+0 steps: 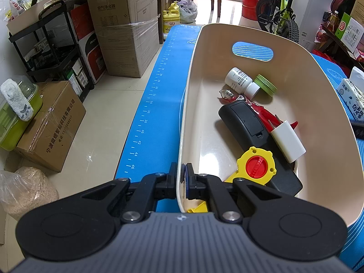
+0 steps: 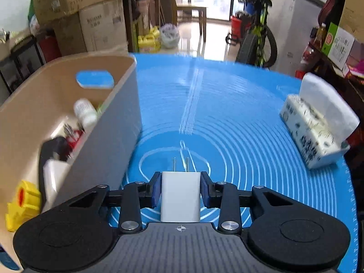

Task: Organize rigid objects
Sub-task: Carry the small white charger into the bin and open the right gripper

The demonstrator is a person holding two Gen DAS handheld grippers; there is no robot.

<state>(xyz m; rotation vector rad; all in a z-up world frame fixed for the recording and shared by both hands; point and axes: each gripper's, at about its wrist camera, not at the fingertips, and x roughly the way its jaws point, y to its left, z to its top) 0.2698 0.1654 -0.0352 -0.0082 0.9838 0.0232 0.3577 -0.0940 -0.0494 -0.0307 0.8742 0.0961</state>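
Note:
A beige plastic bin (image 1: 295, 52) stands on the blue mat (image 1: 154, 95). My left gripper (image 1: 181, 177) is shut on the bin's near left rim. Inside lie a white pill bottle (image 1: 241, 80), a green lid (image 1: 265, 85), a black remote (image 1: 248, 122), a red toy (image 1: 266, 116), a white charger (image 1: 287, 141) and a yellow tape measure with a red knob (image 1: 256, 165). My right gripper (image 2: 180, 186) is shut on another white plug charger (image 2: 180, 195), prongs pointing forward, above the mat (image 2: 227, 125) just right of the bin (image 2: 109, 122).
A tissue pack (image 2: 316, 127) lies on the mat at the right; it also shows in the left wrist view (image 1: 352, 97). Cardboard boxes (image 1: 127, 27), a black shelf rack (image 1: 45, 45) and a bicycle (image 1: 282, 11) stand on the floor around the table.

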